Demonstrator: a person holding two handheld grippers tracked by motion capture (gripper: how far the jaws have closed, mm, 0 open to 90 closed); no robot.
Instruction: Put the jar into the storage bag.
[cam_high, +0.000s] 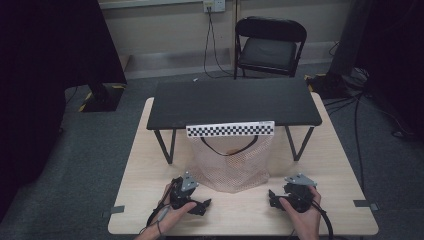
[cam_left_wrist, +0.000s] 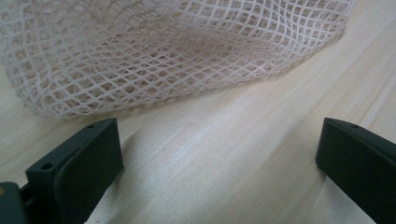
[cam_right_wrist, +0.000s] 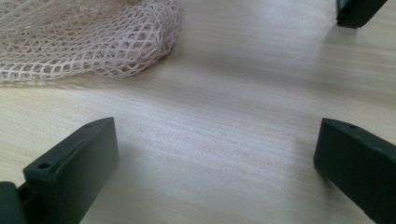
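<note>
A pale mesh bag (cam_high: 231, 167) hangs from the edge of a small black table (cam_high: 232, 102) down onto the wooden tabletop (cam_high: 320, 150). The left gripper (cam_high: 199, 205) and right gripper (cam_high: 274, 199) rest on either side of it, jaws spread wide, holding nothing.

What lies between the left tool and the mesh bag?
Bare wooden tabletop separates the left tool from the mesh bag, per the left gripper view.

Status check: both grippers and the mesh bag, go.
Left gripper open, empty, low over the table. Right gripper open, empty. Mesh bag hangs from the black shelf, bottom resting on the table, untouched. Nothing between grippers and bag.
</note>
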